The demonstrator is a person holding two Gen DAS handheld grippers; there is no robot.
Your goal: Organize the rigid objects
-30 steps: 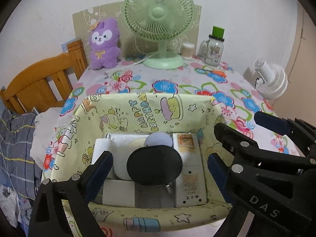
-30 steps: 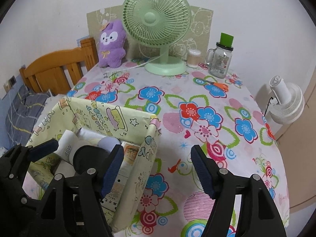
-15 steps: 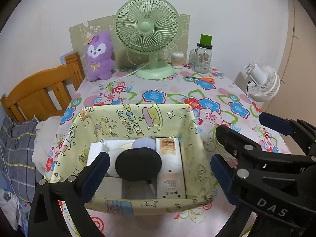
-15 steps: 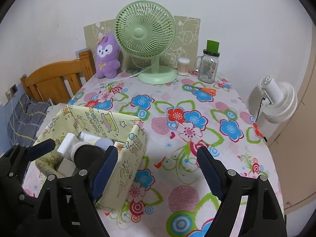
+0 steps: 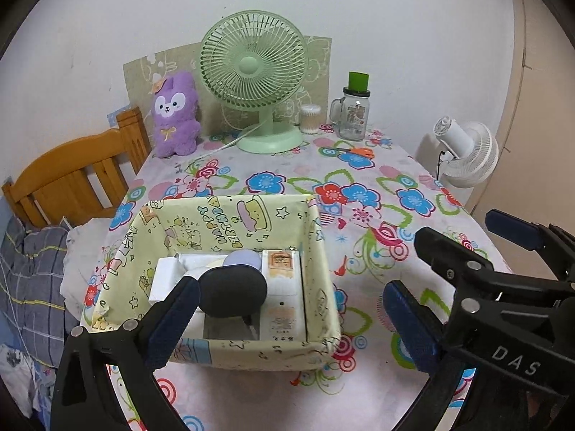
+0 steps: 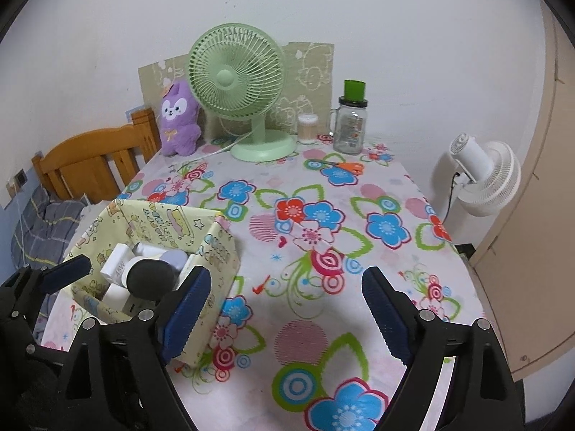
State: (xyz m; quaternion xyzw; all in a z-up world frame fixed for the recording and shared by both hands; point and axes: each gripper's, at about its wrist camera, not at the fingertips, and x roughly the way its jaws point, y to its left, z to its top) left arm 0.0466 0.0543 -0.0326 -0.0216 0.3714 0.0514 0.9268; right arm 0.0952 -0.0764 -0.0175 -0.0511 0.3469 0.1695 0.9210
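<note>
Closest to me are the two grippers, both pointing down at the desk (image 6: 305,186). The left gripper (image 5: 287,319) has its blue pads wide apart, and nothing is between them. The right gripper (image 6: 284,309) is opening its jaws, and there is only the flowery cloth under the gap, so it holds nothing.

Just past the left gripper sits the yellow fabric box (image 5: 230,215) with cartoon pictures on it. It stands near the front left edge of the desk. Inside it lie the hard things, packed close together. A round black thing (image 5: 233,294) lies on top in the middle. A small pale purple round thing (image 5: 242,259) peeks out behind it. A white box (image 5: 282,294) with an orange picture lies flat along the right wall. More white boxes (image 5: 165,280) lie on the left side.

Farther back, orange scissors (image 6: 341,166) lie on the cloth. At the back of the desk stand a green fan (image 5: 253,75), a purple plush toy (image 5: 176,115), a little tub of cotton swabs (image 5: 309,118) and a glass jar (image 5: 354,115) with a green lid.

A wooden bed frame (image 5: 72,176) stands to the left. A white fan (image 6: 485,176) is off to the right, past the desk.
</note>
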